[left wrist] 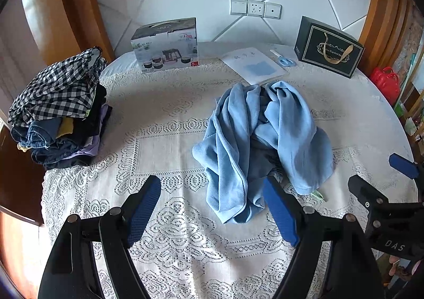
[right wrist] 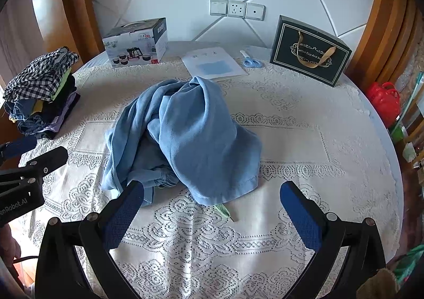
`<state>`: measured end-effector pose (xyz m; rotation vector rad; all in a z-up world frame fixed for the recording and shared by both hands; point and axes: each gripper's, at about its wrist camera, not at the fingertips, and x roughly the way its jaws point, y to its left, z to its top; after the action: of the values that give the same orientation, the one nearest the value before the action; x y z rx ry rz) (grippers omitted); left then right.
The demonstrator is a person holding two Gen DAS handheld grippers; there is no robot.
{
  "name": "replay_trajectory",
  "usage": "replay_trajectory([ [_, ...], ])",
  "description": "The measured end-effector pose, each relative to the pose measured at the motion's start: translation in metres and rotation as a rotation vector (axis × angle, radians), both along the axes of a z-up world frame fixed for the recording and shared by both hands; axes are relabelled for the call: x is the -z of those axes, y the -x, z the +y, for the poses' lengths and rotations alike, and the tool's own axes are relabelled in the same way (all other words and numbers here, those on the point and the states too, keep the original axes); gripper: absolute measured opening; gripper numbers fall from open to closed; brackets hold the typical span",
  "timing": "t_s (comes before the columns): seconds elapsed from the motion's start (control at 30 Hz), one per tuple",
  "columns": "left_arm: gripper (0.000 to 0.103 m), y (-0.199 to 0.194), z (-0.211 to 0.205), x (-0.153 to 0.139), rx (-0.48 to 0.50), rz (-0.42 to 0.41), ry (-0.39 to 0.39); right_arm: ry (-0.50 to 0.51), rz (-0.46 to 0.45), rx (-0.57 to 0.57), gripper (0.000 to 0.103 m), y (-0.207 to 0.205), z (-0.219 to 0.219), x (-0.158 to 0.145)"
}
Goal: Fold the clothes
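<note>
A crumpled light blue garment (left wrist: pixel 262 140) lies in a heap on the lace tablecloth (left wrist: pixel 169 145) in the middle of the table; it also shows in the right wrist view (right wrist: pixel 190 134). My left gripper (left wrist: pixel 212 193) is open and empty, just short of the garment's near edge, its right finger beside the cloth. My right gripper (right wrist: pixel 212 193) is open and empty, its jaws either side of the garment's near hem. Each gripper shows in the other's view: the right one (left wrist: pixel 384 174) at the right edge, the left one (right wrist: pixel 31 150) at the left edge.
A stack of folded clothes (left wrist: pixel 58 108) with a checked piece on top sits at the table's left edge. At the back stand a tea-set box (left wrist: pixel 165 44), a paper sheet (left wrist: pixel 254 64), blue scissors (left wrist: pixel 283 59) and a dark gift bag (left wrist: pixel 328 47). A red container (left wrist: pixel 387 81) sits off the right.
</note>
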<state>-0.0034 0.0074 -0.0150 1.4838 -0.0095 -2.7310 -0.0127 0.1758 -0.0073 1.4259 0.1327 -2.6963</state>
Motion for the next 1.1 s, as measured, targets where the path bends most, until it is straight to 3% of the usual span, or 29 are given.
replay_trajectory([
  [1.1,0.080,0.0088,-0.0055,0.0043,0.003,-0.025,-0.021,-0.012,-0.015,-0.001,0.103,0.0070,-0.0016,0.0019],
])
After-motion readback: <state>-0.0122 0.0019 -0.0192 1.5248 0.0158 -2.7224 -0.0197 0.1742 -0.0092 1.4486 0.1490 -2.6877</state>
